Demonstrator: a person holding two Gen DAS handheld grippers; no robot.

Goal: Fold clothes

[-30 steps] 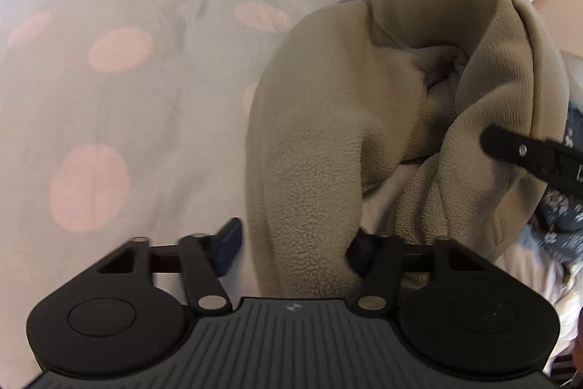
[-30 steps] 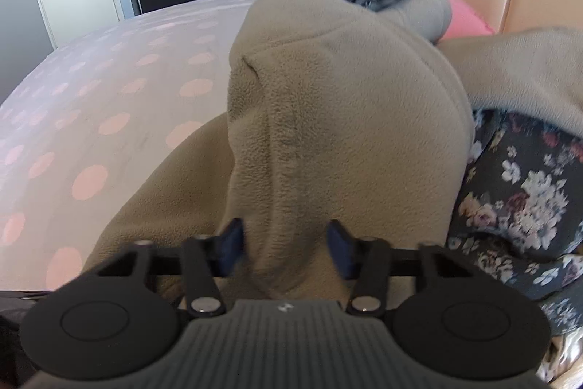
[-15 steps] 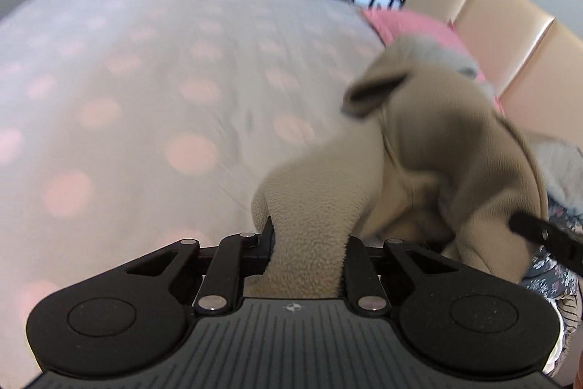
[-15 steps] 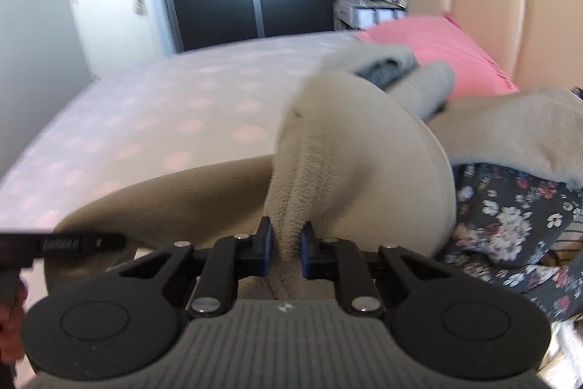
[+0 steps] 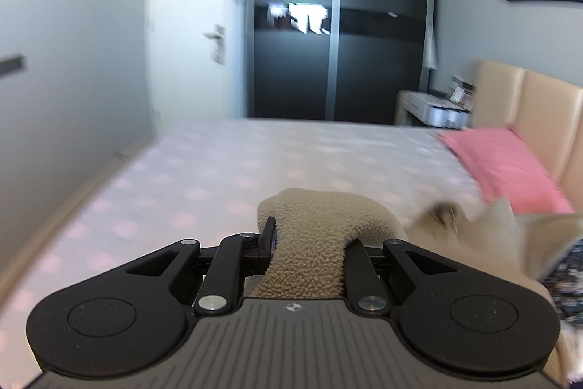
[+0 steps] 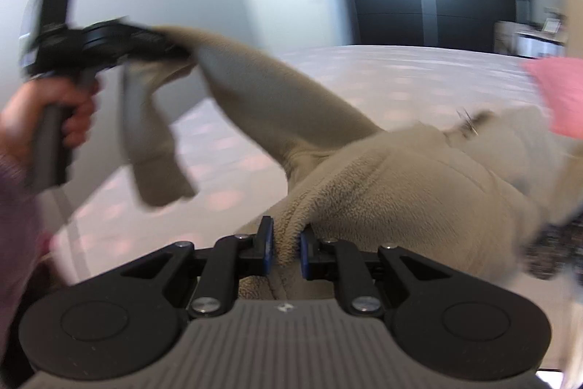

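- The left gripper (image 5: 308, 243), a black two-finger tool, is clamped on a thick bunch of the beige fleece garment (image 5: 320, 225); the fabric fills the gap between its fingers and bulges over their tips.
- The right gripper (image 6: 286, 245), black with blue pads, is pinched tight on a narrow fold of the same fleece (image 6: 400, 185).
- In the right wrist view the left gripper (image 6: 171, 48) shows at the far left, held up by the person's hand (image 6: 47, 119) around its handle, with a purple sleeve (image 6: 14, 214) below.
- The fleece stretches in the air from that raised tool down to the right gripper, a loose flap hanging under the left tool.
- The rest of the garment trails right, above the white bedcover with pale pink dots (image 5: 218, 170).
- A pink pillow (image 5: 510, 166) lies at the far right against the beige padded headboard (image 5: 528, 104).
- A dark floral fabric (image 6: 557, 250) sits at the right edge, just beside the fleece.
- A black wardrobe (image 5: 339, 24) stands beyond the bed; both views are motion-blurred.
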